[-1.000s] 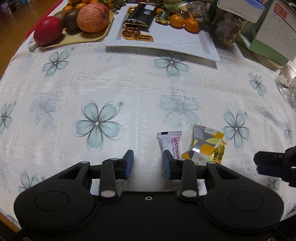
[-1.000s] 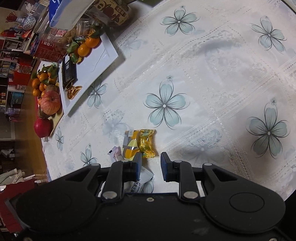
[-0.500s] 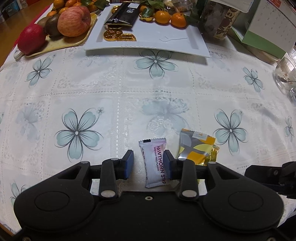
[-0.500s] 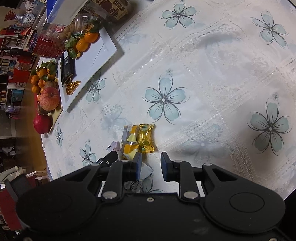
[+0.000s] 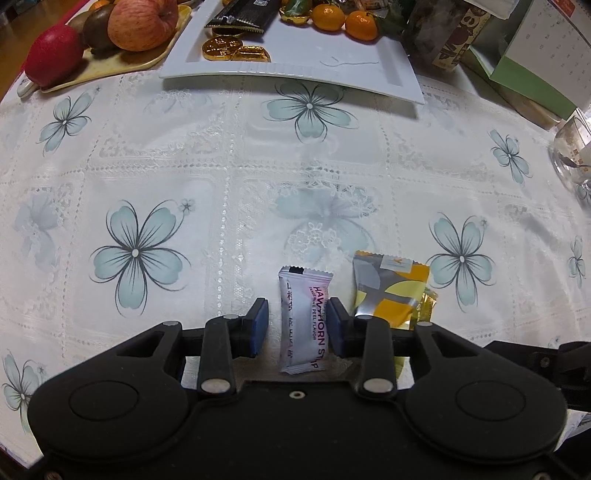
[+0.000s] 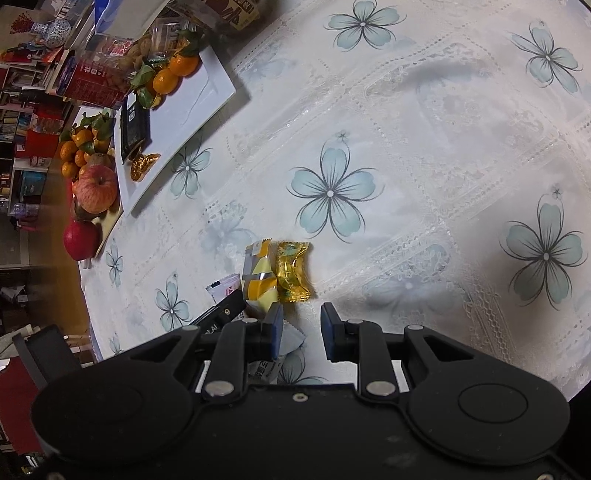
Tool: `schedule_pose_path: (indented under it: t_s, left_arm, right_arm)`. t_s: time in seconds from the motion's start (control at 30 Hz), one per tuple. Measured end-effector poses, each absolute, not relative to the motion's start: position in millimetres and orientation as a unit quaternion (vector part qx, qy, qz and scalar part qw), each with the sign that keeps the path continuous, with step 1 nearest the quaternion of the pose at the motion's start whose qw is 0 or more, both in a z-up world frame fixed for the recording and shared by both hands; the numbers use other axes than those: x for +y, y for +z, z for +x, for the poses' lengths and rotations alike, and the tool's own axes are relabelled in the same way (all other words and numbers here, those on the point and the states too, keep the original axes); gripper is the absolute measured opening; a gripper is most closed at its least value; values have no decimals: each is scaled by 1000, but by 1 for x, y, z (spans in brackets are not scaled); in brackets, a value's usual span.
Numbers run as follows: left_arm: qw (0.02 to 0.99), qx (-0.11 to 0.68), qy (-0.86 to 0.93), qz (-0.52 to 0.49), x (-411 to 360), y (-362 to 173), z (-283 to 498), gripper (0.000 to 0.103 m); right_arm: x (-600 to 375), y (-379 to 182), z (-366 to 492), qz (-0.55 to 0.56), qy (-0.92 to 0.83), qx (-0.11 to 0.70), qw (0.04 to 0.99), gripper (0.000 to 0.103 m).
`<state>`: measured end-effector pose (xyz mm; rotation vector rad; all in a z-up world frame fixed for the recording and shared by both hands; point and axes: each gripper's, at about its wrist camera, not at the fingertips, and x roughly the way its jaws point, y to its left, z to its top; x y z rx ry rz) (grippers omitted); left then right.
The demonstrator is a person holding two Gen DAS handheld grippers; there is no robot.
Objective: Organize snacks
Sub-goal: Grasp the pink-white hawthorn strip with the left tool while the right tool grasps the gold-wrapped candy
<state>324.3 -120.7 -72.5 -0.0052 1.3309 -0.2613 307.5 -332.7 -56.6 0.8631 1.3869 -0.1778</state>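
A white and pink hawthorn strip packet lies flat on the flowered tablecloth between the fingers of my left gripper. The jaws are closing: the right pad touches the packet's edge, while the left pad stands a little apart from it. A yellow and grey snack packet lies just to the right, with a gold-wrapped candy beside it. My right gripper hovers open just short of the candy, with nothing between its pads. A white wrapper lies partly under its left finger.
A white rectangular plate at the back holds gold coins, a dark bar and tangerines. A fruit tray with an apple stands at the back left. A jar, a calendar and a glass stand on the right.
My left gripper has shifted right and lower, so the hawthorn packet now lies between its fingers, and its jaws have narrowed. The right gripper has stayed put.
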Motion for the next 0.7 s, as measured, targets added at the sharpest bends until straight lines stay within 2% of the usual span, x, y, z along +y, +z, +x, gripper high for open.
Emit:
schedule_pose_path:
  t_s: [0.27, 0.5, 0.7]
  left_arm:
    - [771, 630, -94, -22, -97, -64, 328, 23]
    - [785, 611, -98, -5, -80, -45, 314, 22]
    - [778, 620, -99, -29, -63, -41, 317, 22]
  right_arm:
    - [-325, -64, 315, 369, -87, 623, 684, 25]
    - [-311, -74, 328, 353, -92, 627, 689, 25]
    - [-293, -86, 341, 326, -105, 630, 696, 25]
